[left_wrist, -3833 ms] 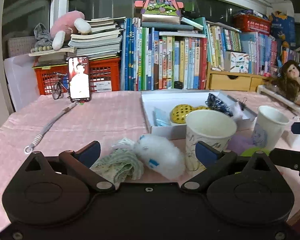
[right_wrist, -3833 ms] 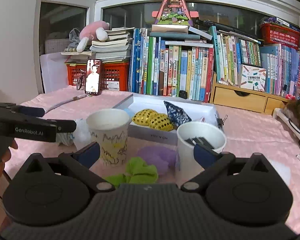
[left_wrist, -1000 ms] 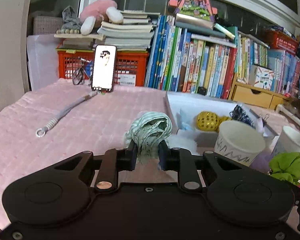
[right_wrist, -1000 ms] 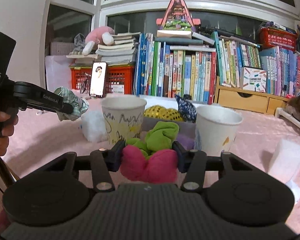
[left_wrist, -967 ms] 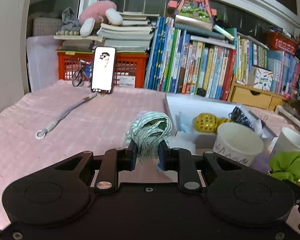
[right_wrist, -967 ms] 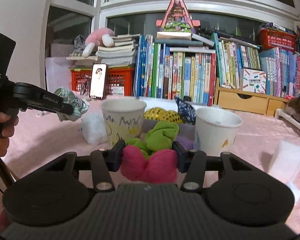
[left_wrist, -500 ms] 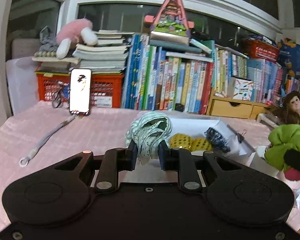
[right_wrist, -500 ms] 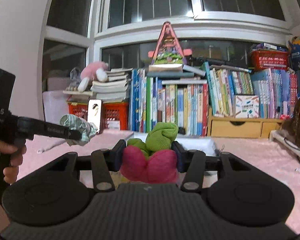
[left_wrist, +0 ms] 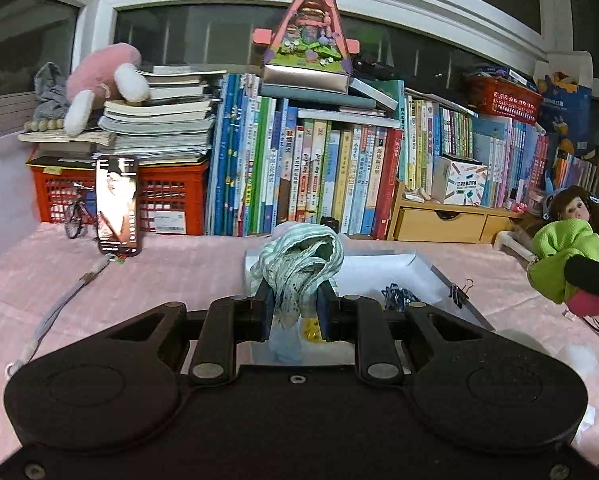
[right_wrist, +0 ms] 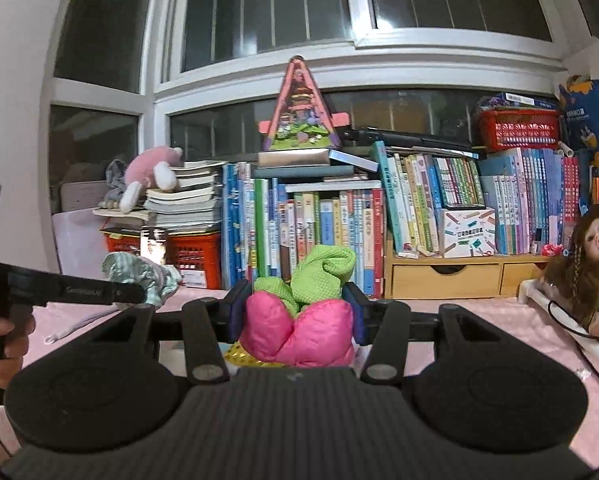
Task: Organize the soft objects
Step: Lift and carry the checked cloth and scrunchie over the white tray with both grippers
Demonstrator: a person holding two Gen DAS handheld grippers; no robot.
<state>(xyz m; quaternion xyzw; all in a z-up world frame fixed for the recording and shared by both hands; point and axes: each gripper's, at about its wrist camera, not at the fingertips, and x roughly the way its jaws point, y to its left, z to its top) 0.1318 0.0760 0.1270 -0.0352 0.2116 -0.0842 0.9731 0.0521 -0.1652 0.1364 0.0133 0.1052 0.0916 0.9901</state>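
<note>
Step in hand: carrying; each gripper has one soft item lifted clear of the table, neither yet put away.
Left gripper: clamped tight on a striped green-and-white cloth, which bunches above the jaws and hangs a little below them.
Right gripper: clamped on a pink-and-green soft toy; the pink puffs are squeezed between the pads, the green part stands above.
Where the things are: both in the air above the pink-covered table; in the left wrist view the cloth hangs over the near end of the white box, and the toy shows at the far right, beside the doll.
White box: open, holding a dark patterned item and something yellow, mostly hidden behind the gripper.
Likely target: probably the white box, as it already holds small soft things; a judgement only.
Next move calls for: bringing each gripper over a free part of the box, lowering, then parting the jaws so the cloth drops inside rather than draping over the wall.
Risk: the limp cloth may snag on a pad.
</note>
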